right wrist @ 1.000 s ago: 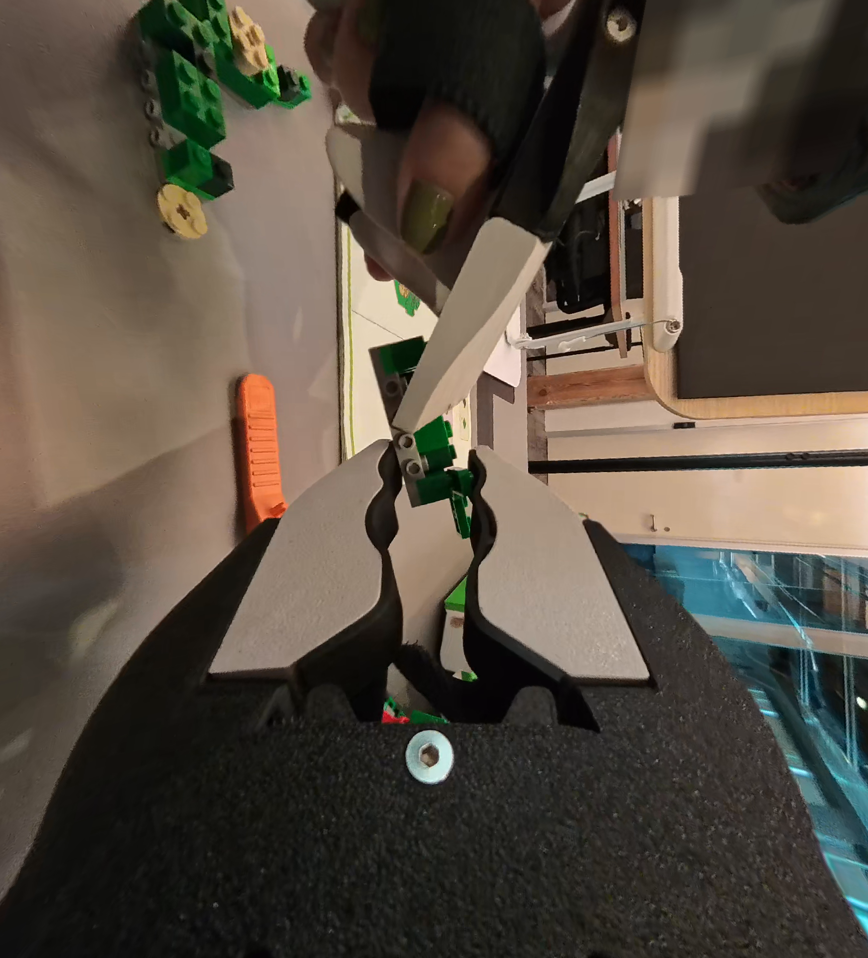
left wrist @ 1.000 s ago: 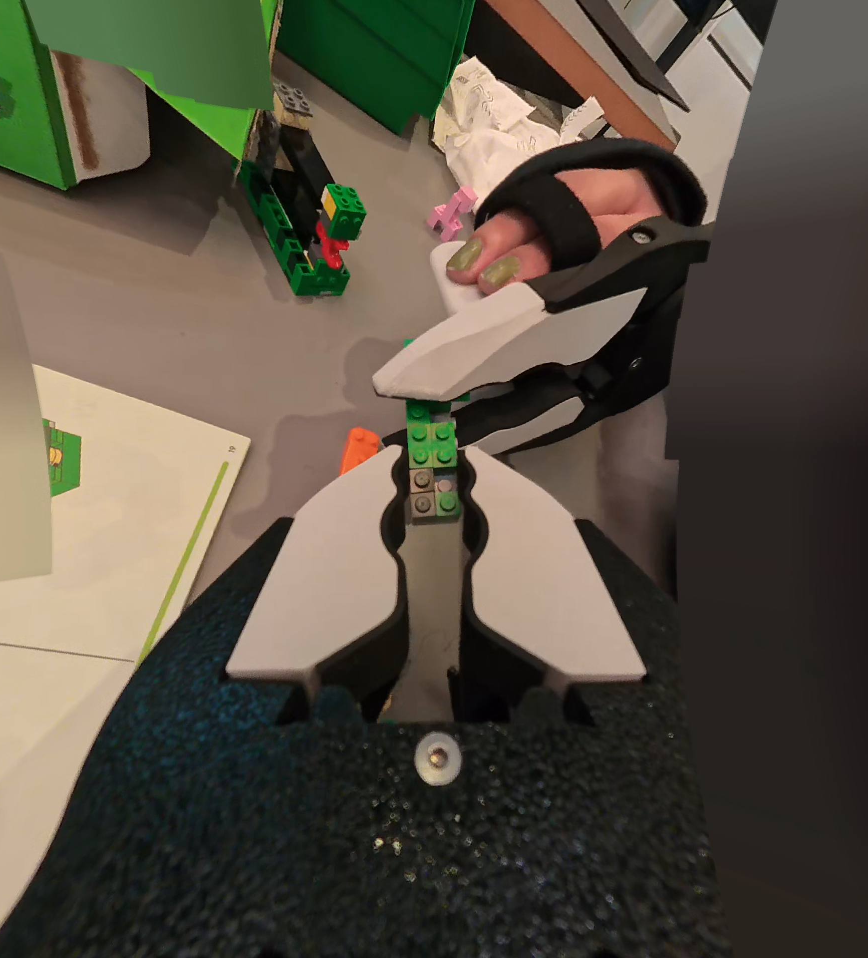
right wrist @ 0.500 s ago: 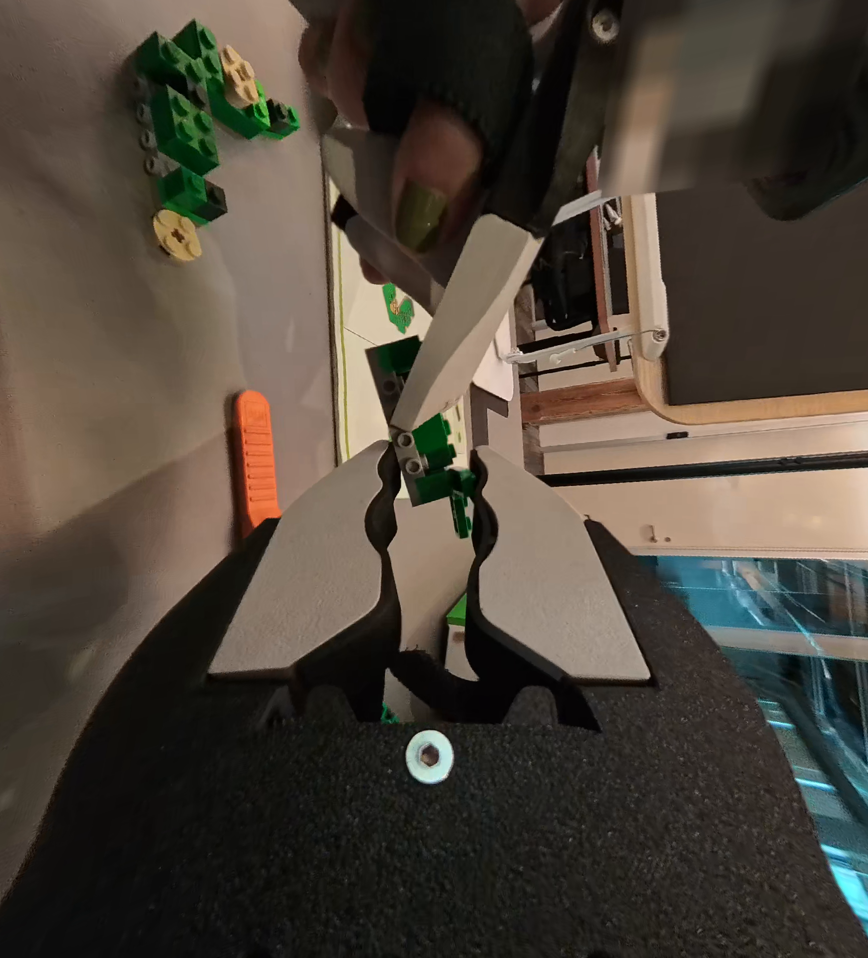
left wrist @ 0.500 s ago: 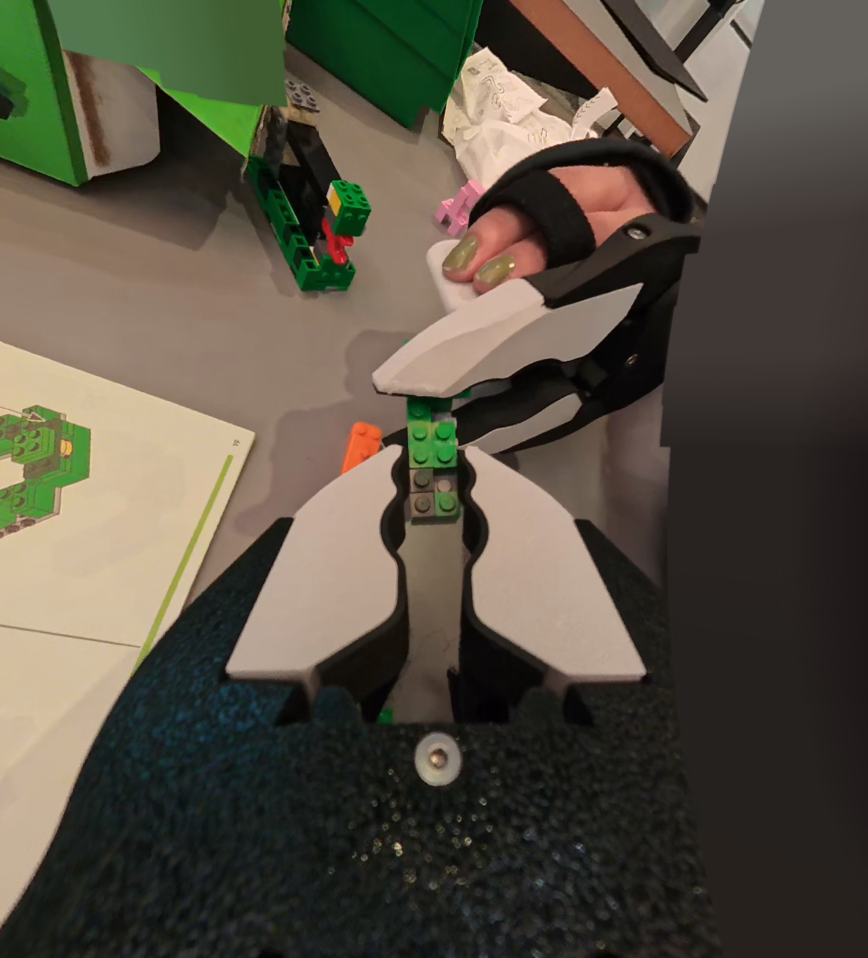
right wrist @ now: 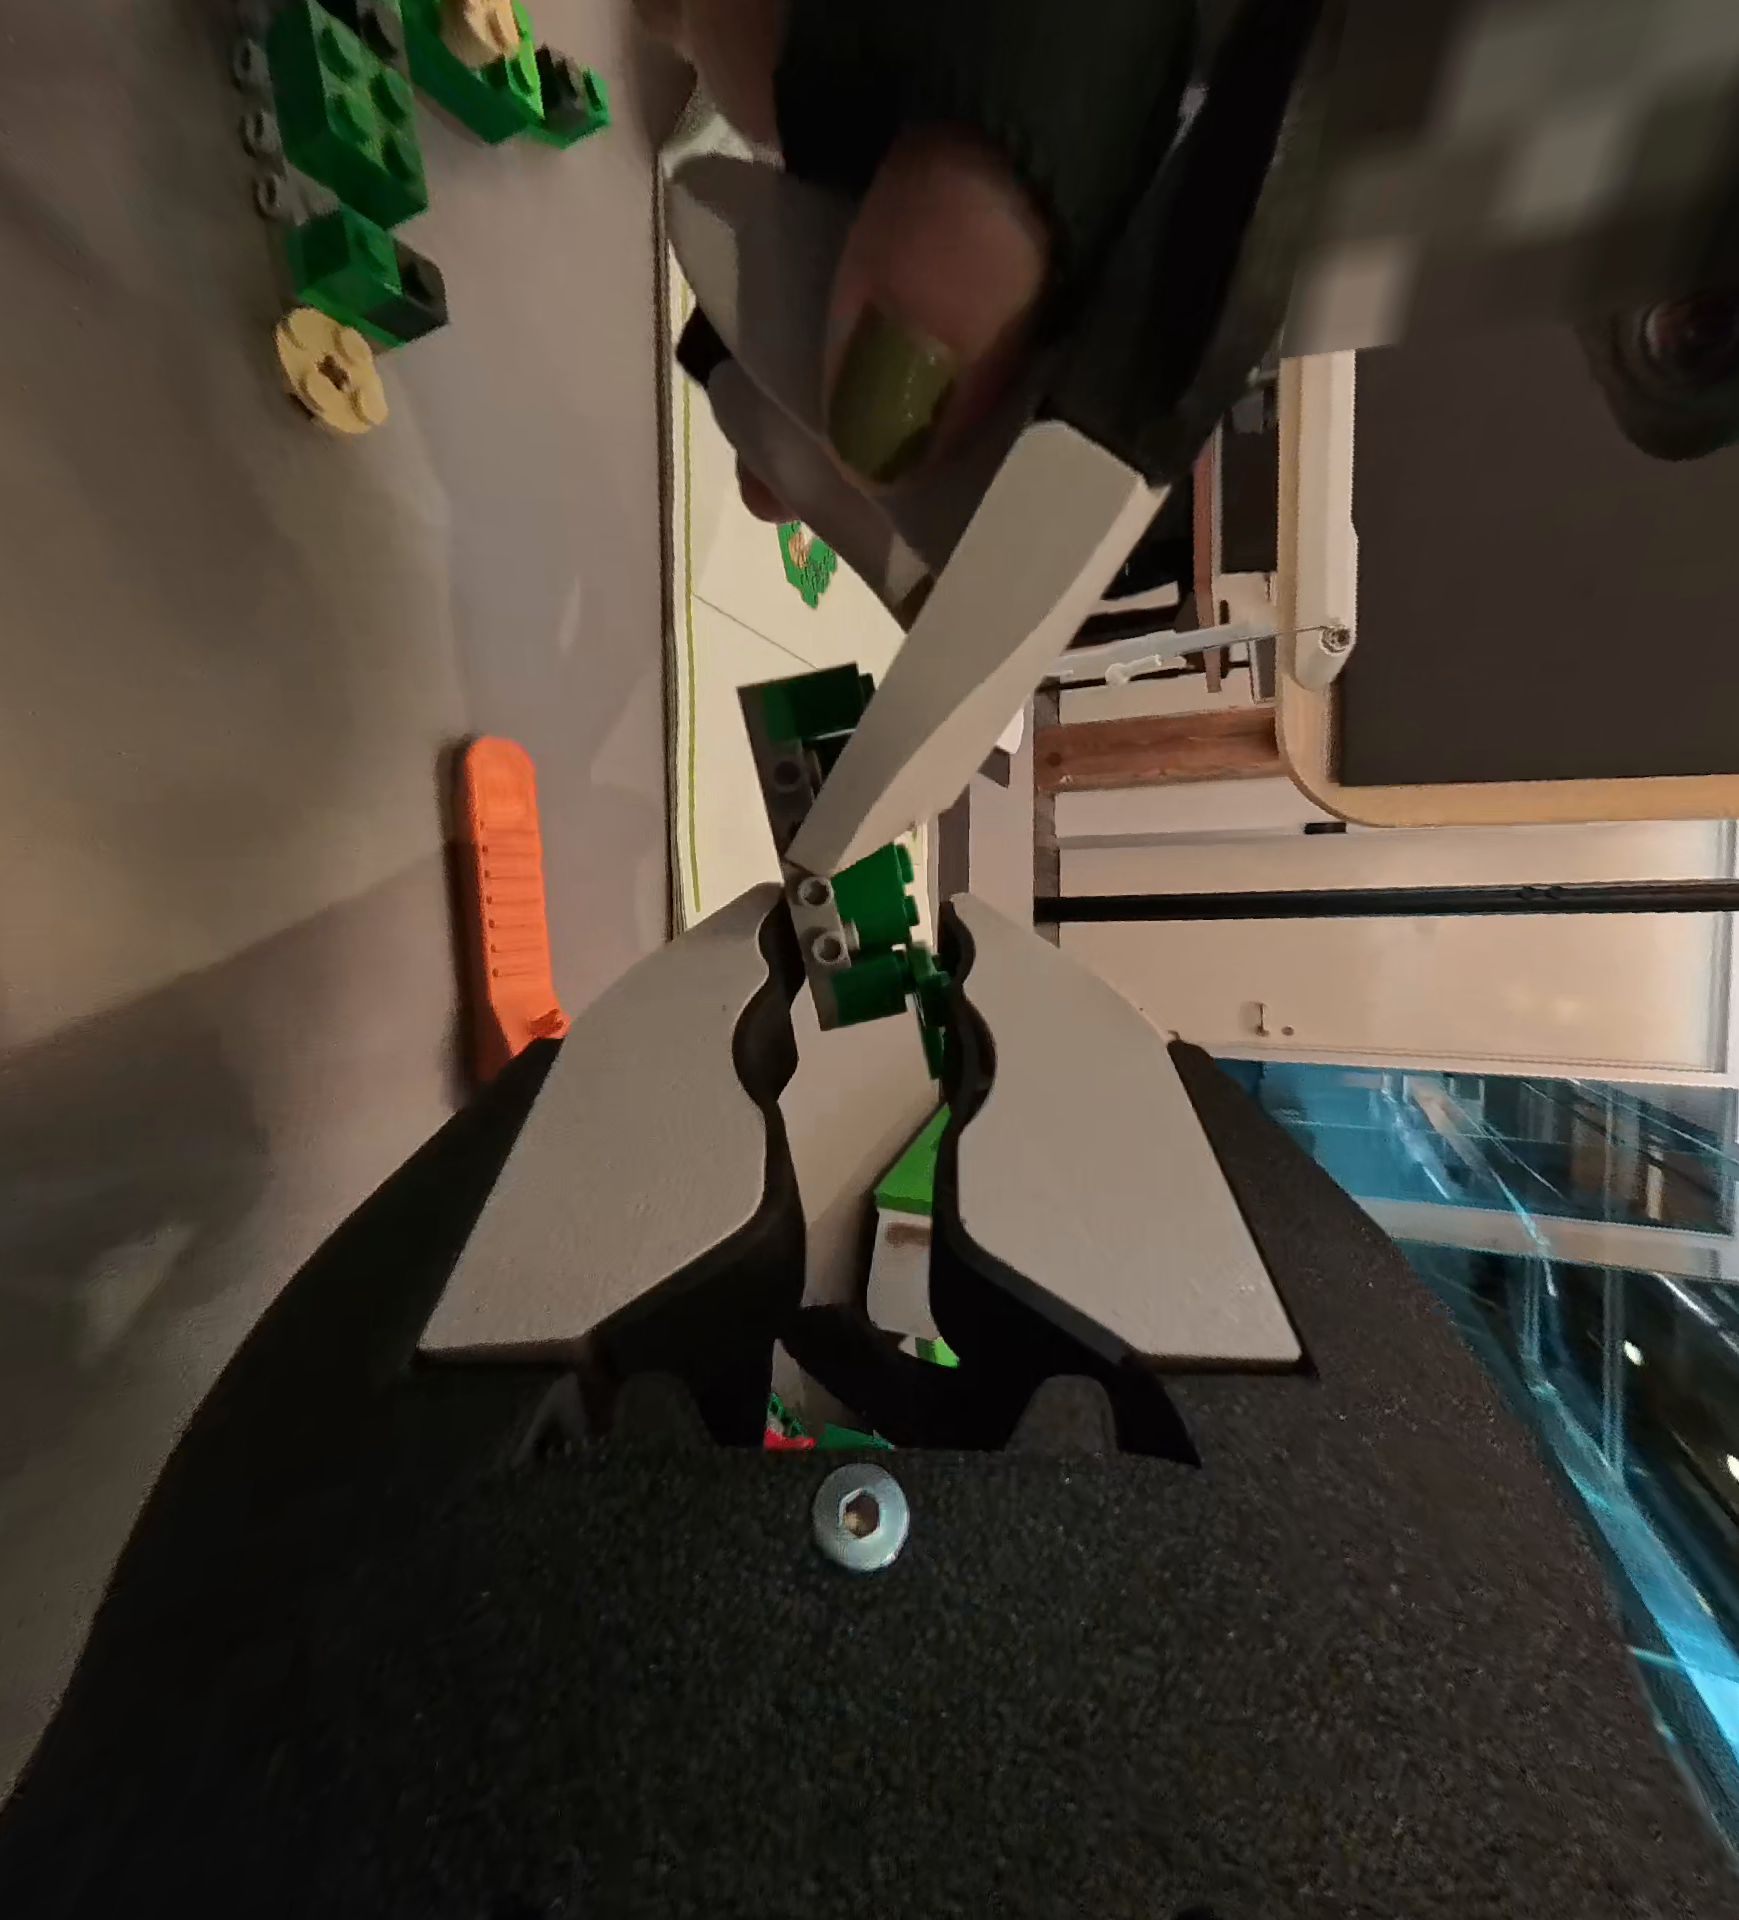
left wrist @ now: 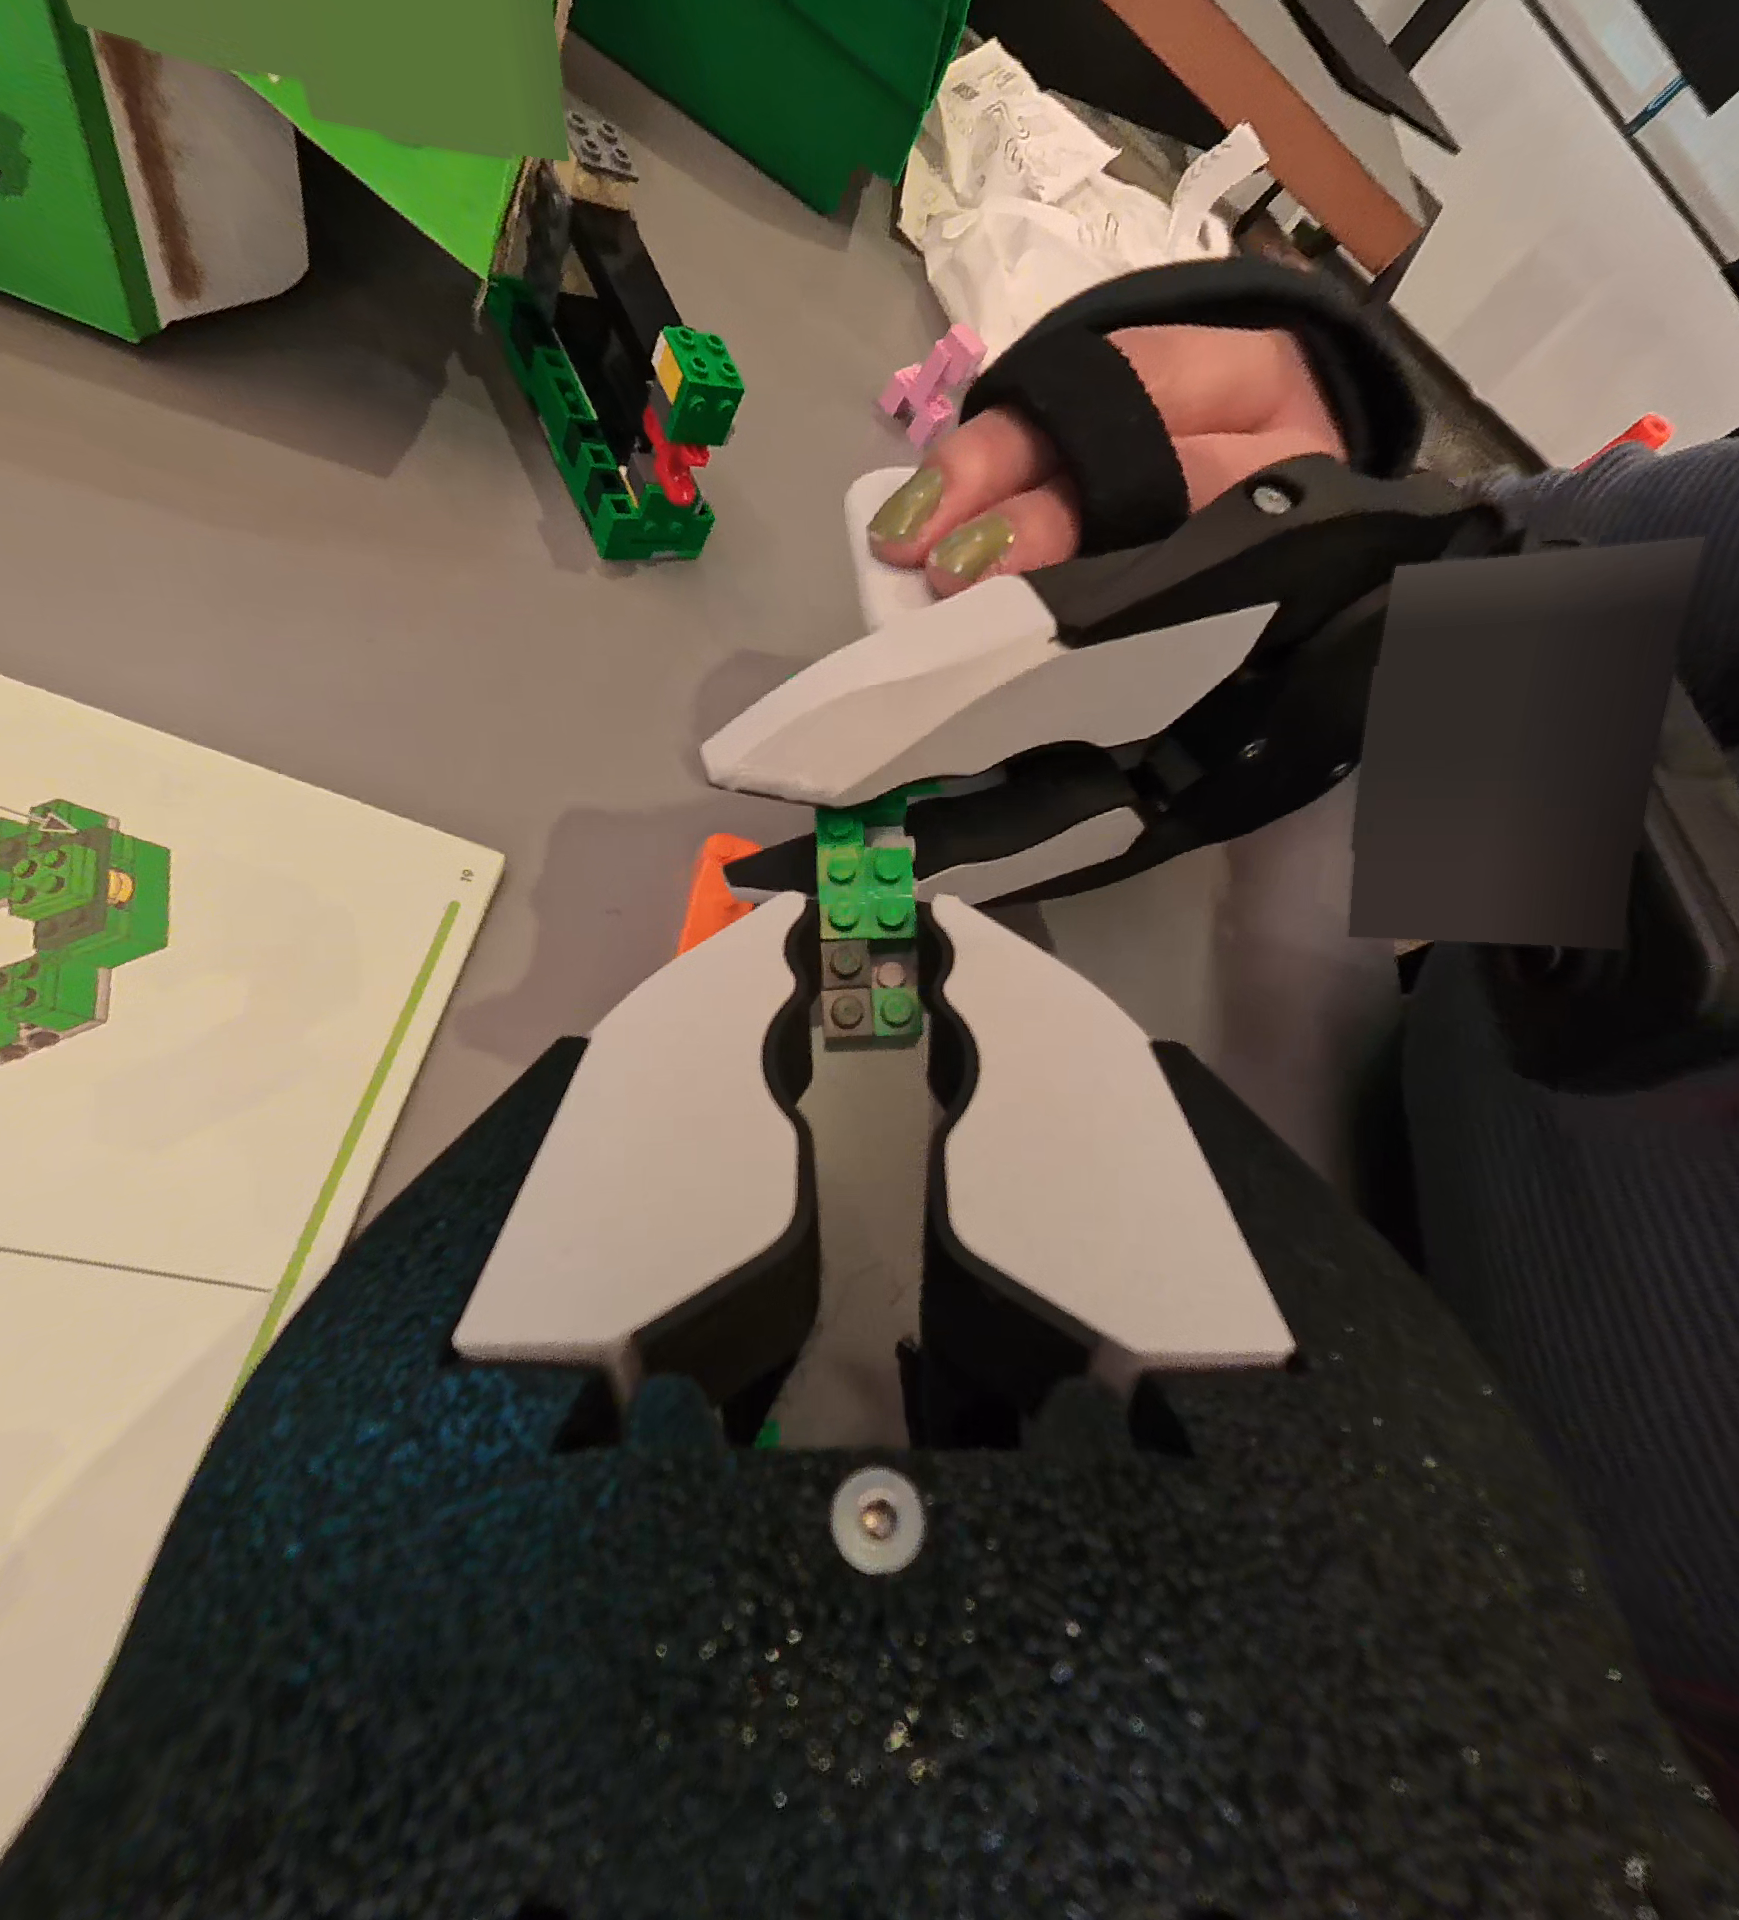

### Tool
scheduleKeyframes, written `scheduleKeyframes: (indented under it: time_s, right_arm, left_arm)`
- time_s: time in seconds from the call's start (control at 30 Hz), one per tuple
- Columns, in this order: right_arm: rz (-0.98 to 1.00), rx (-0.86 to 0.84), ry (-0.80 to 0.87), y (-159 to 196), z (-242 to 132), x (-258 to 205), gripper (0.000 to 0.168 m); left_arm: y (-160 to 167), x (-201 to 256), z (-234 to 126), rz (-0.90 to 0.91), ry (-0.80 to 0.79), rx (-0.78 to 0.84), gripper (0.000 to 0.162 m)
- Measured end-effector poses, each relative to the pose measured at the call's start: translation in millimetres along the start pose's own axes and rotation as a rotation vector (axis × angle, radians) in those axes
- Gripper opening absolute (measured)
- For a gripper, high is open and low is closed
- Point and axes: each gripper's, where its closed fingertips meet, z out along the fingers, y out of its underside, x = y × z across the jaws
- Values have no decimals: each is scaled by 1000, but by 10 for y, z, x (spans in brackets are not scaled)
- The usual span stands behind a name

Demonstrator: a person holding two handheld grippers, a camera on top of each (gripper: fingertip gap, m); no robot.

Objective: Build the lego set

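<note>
**Both grippers clamp one green-and-grey brick strip above the table**

Grey table carries everything. Left gripper is clenched on the near end of the brick strip, held just above the surface; the right gripper, coming in from the side, grasps its far end, where the strip is partly hidden between the pads. An open instruction booklet lies at left, cut off by the frame edge; its page shows a green model, and its small print is not repeated. Behind stand green cardboard boxes, contents unseen, with a green-and-black partial build beside them. An orange brick separator lies under the grippers, mostly hidden in the left wrist view.
</note>
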Motion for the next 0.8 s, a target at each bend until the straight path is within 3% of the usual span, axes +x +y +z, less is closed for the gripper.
scheduleKeyframes:
  time_s: [0.4, 0.63, 0.8]
  right_arm:
    - [-43, -23, 76, 38, 32, 36, 19]
    - [136, 48, -130, 7, -8, -98, 22]
    - [103, 41, -198, 26, -36, -174, 22]
  left_arm:
    - [-12, 84, 30, -2, 39, 2, 17]
    - [17, 131, 57, 3, 52, -26, 17]
    - [63, 116, 80, 20, 22, -65, 17]
